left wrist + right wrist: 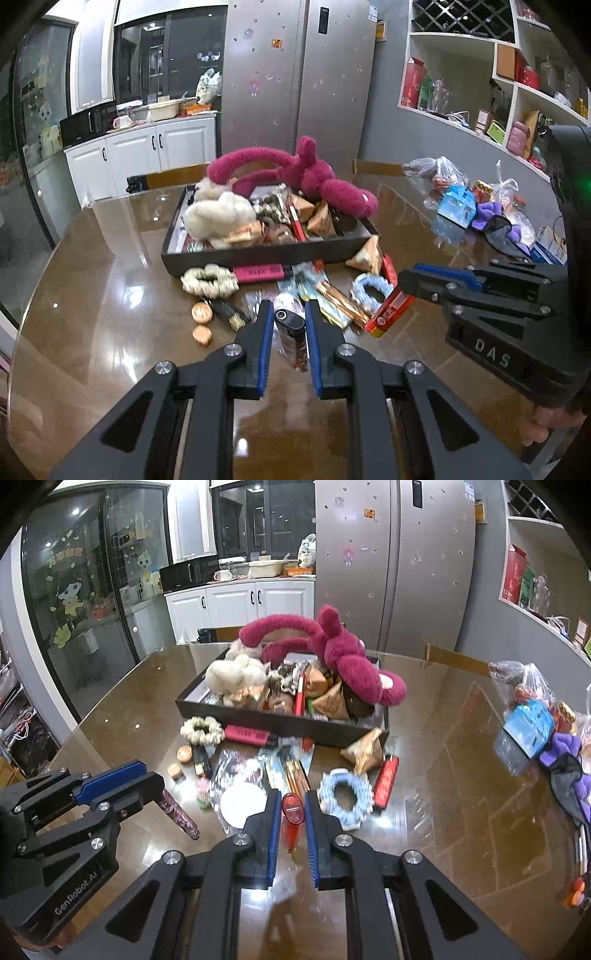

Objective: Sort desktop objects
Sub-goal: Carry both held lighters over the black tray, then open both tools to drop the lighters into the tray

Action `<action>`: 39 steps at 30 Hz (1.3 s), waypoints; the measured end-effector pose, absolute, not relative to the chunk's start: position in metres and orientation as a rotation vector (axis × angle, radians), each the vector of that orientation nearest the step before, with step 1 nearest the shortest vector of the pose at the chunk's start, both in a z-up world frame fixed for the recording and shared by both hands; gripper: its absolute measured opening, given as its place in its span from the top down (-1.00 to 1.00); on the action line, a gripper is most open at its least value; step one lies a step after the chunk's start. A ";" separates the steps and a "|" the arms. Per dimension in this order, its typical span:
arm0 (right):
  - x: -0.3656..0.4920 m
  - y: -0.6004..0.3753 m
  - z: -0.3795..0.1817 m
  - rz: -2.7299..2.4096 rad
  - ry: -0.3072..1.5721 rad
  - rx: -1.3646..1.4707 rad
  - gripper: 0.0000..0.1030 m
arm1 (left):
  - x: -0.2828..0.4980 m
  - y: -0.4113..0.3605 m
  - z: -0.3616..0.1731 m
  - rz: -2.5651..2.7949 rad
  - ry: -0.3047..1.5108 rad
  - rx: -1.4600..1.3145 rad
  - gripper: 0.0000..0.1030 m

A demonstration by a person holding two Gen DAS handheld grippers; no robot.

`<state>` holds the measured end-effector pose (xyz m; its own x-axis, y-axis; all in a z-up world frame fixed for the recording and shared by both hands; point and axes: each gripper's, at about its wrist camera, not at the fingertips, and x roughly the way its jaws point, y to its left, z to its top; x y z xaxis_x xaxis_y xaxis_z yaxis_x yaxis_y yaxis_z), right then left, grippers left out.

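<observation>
Above the cluttered tabletop (92, 302), a lighter is clamped in each pair of tongs.

From the left wrist view, the left tongs (289, 314) are seen closed on a dark patterned lighter (292, 334), held clear above the tabletop. The right tongs (400, 286) enter from the right, clamped on a red lighter (389, 314). Beyond them, a cream scrunchie (209, 281), a pink highlighter (258, 274) and a pale blue scrunchie (369, 291) lie before the black tray (258, 254), which is heaped with plush toys and packets.
From the right wrist view, the right tongs (291, 805) are seen pressed on the red lighter (293, 821), its top pointing away. The left tongs (157, 782) appear at the left, gripping the dark patterned lighter (183, 816). The black tray (280, 722) stands behind the loose items, with the pale blue scrunchie (345, 799) just right of the tongs.
</observation>
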<state>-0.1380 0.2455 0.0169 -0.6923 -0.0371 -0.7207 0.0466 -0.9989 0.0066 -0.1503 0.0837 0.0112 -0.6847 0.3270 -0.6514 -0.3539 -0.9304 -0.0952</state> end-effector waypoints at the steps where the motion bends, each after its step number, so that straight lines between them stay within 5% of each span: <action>1: -0.142 0.245 0.019 -2.846 0.012 1.207 0.75 | -0.155 0.085 0.013 2.583 0.055 -0.988 0.66; 39: -0.313 0.251 0.023 -2.827 0.127 1.259 0.76 | -0.349 0.120 0.003 2.548 0.080 -1.042 0.66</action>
